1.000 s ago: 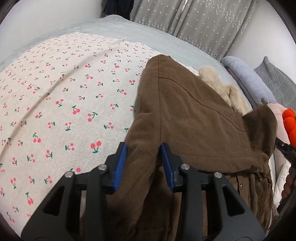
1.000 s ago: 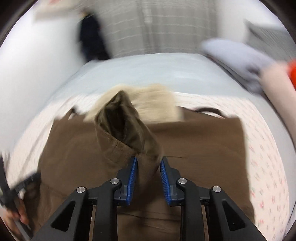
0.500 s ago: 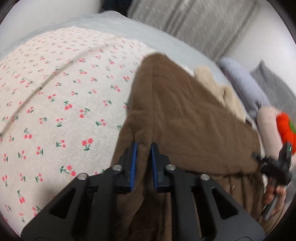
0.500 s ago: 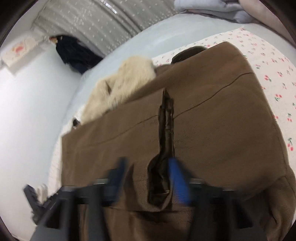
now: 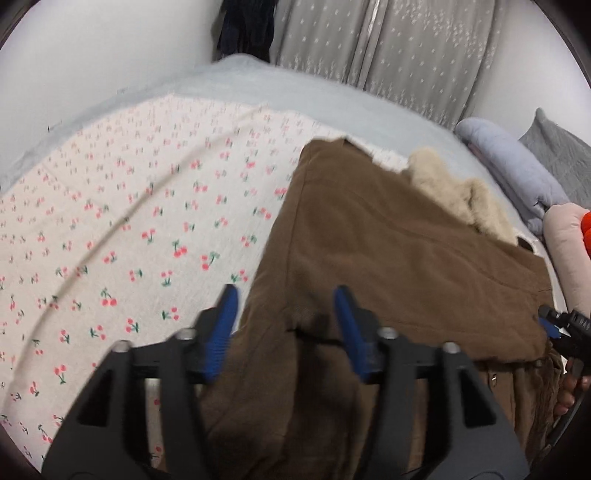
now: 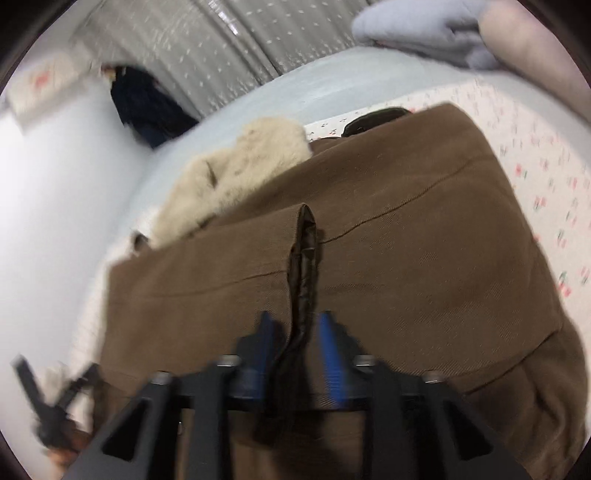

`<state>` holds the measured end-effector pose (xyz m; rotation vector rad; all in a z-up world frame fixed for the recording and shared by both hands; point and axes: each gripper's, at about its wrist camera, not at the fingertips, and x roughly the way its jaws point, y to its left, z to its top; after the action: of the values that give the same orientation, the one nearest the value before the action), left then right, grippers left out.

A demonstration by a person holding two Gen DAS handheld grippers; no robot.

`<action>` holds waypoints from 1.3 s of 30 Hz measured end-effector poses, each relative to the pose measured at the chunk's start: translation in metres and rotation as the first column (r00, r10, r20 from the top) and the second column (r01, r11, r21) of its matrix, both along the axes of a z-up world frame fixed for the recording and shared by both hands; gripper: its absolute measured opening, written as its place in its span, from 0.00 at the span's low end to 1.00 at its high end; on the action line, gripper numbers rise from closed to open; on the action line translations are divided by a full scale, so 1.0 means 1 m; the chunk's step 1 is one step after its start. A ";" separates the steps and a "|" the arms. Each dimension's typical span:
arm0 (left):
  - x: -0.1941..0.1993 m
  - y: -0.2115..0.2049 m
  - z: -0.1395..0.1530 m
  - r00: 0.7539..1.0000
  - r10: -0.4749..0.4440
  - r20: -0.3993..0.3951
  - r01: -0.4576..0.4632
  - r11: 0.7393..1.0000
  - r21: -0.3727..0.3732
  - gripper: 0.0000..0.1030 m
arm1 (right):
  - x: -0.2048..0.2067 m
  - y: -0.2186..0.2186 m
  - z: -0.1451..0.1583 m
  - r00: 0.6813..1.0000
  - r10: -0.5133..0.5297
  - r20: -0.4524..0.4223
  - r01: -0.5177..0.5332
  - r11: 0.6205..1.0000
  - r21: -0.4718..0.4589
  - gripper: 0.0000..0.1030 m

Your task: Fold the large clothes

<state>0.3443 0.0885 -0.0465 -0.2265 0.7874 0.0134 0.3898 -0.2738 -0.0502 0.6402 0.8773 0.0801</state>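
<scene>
A brown coat (image 5: 388, 258) with a cream fur collar (image 5: 461, 199) lies folded on the bed. My left gripper (image 5: 286, 314) hovers over the coat's near left edge. Its jaws are opening, and the fabric lies between the blue pads (image 5: 347, 325) without being pinched. In the right wrist view the same coat (image 6: 424, 240) fills the middle, with a folded sleeve's dark cuff (image 6: 304, 251) lying flat on it. My right gripper (image 6: 297, 332) straddles that cuff, its jaws opening and its pads off the cloth. The right gripper (image 5: 565, 328) also shows at the left view's right edge.
A cherry-print sheet (image 5: 129, 240) covers the bed over a pale grey-blue spread (image 5: 258, 81). Grey curtains (image 5: 388, 44) and a dark hanging garment (image 5: 243, 26) stand behind. Pillows (image 5: 517, 173) and an orange soft toy (image 5: 585, 232) sit at the right.
Both grippers held coat fabric a second ago and have let go. The right one lowered the raised sleeve flat onto the coat. The left jaws pinched tighter, then spread wide.
</scene>
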 end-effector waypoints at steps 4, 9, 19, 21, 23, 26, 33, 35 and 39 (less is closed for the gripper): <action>-0.003 -0.010 0.007 0.997 -0.048 0.059 0.050 0.998 -0.028 0.60 | 0.019 -0.011 0.008 0.999 -0.002 0.049 -0.002 0.997 0.082 0.55; 0.007 -0.030 -0.016 0.984 -0.177 0.013 0.178 0.979 -0.102 0.60 | 0.053 0.010 -0.007 0.999 0.032 -0.011 -0.033 0.995 -0.091 0.17; 0.010 -0.051 -0.032 0.968 -0.245 -0.062 0.242 0.969 -0.053 0.62 | 0.064 0.022 -0.008 0.999 0.023 0.037 -0.013 0.967 -0.254 0.25; 0.010 -0.051 -0.031 0.968 -0.243 -0.062 0.239 0.969 -0.055 0.62 | 0.052 0.021 0.004 0.998 0.025 0.061 -0.009 0.969 -0.246 0.27; 0.009 -0.052 -0.030 0.968 -0.241 -0.065 0.238 0.970 -0.048 0.62 | 0.030 0.024 0.016 0.993 0.057 0.098 -0.033 0.971 -0.237 0.27; 0.008 -0.054 -0.030 0.969 -0.237 -0.075 0.235 0.971 -0.040 0.62 | 0.013 0.031 0.021 0.991 0.110 0.071 -0.089 0.962 -0.258 0.28; -0.017 -0.063 -0.025 0.966 -0.228 -0.123 0.232 0.973 0.012 0.70 | -0.039 0.009 0.015 0.995 0.081 -0.055 -0.093 0.952 -0.291 0.29; -0.032 -0.061 -0.019 0.968 -0.221 -0.115 0.223 0.975 0.005 0.77 | -0.064 0.003 0.033 0.995 0.092 -0.047 -0.101 0.950 -0.294 0.40; -0.058 -0.057 -0.005 0.972 -0.193 -0.136 0.192 0.981 -0.021 0.81 | -0.114 -0.010 0.067 0.997 0.076 -0.022 -0.079 0.934 -0.349 0.66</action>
<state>0.2867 0.0313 -0.0515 -0.1561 0.9440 -0.1592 0.2757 -0.2834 0.0168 0.2723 0.8981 -0.0092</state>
